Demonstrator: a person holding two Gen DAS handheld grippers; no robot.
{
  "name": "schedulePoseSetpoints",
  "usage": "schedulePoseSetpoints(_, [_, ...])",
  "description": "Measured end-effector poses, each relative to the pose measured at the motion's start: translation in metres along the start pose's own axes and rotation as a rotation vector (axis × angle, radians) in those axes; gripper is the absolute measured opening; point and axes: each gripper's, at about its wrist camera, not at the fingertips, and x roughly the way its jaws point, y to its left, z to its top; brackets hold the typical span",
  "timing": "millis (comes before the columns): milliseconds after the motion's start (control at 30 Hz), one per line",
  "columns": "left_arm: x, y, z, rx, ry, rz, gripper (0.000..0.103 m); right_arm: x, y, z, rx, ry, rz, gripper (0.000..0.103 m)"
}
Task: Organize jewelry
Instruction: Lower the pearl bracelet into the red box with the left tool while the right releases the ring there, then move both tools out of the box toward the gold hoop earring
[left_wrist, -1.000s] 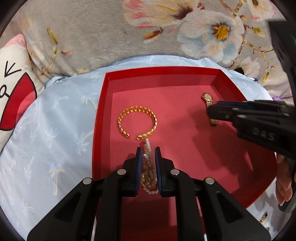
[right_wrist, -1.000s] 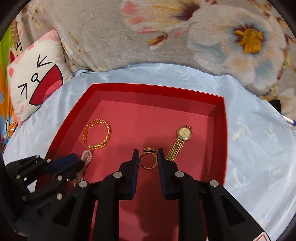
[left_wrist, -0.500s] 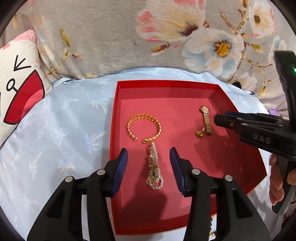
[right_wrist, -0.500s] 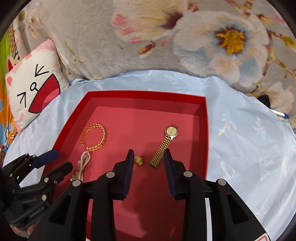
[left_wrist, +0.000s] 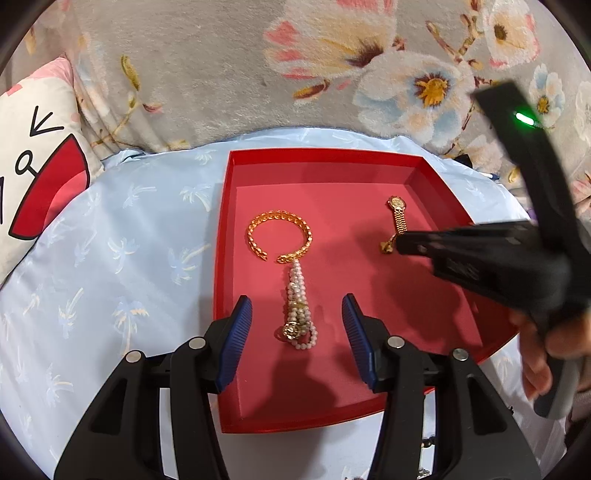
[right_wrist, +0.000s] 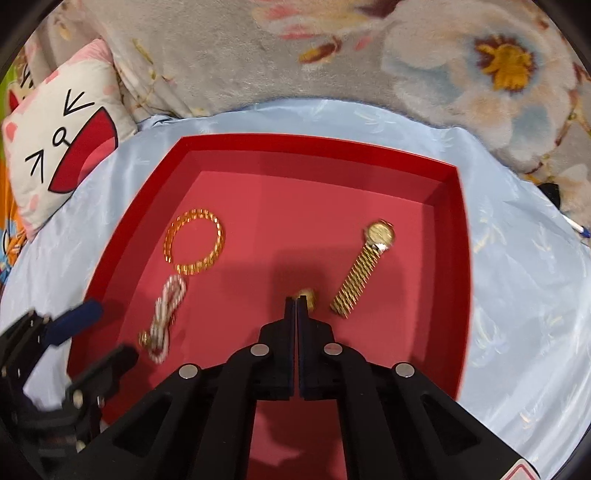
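The left gripper is hovering with jaws wide apart over the pearls lying near-left in the tray; the right gripper is showing jaws together, empty. Farther in, ring, bangle and watch are lying inside, so the sorting is looking largely done.

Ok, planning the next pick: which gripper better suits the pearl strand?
Left. The left gripper is open, straddling the pearl strand in the red tray; the right gripper is shut, beside the gold ring.
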Motion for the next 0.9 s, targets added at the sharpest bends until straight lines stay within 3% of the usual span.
schedulePoseSetpoints(200, [0.001, 0.006, -0.001, 0.001, 0.001, 0.016, 0.049, -0.017, -0.003, 0.008, 0.031, -0.099, 0.048, 0.000])
schedulePoseSetpoints(467, [-0.013, 0.006, -0.005, -0.007, -0.016, 0.016, 0.049, -0.060, -0.018, -0.024, 0.028, -0.160, 0.035, 0.000])
schedulePoseSetpoints(600, [-0.031, 0.008, -0.015, -0.014, -0.029, 0.011, 0.049, -0.085, -0.021, -0.052, 0.032, -0.189, 0.060, 0.000])
schedulePoseSetpoints(900, [-0.065, -0.004, -0.055, 0.010, -0.012, -0.018, 0.049, -0.127, -0.021, -0.137, 0.034, -0.231, 0.019, 0.001])
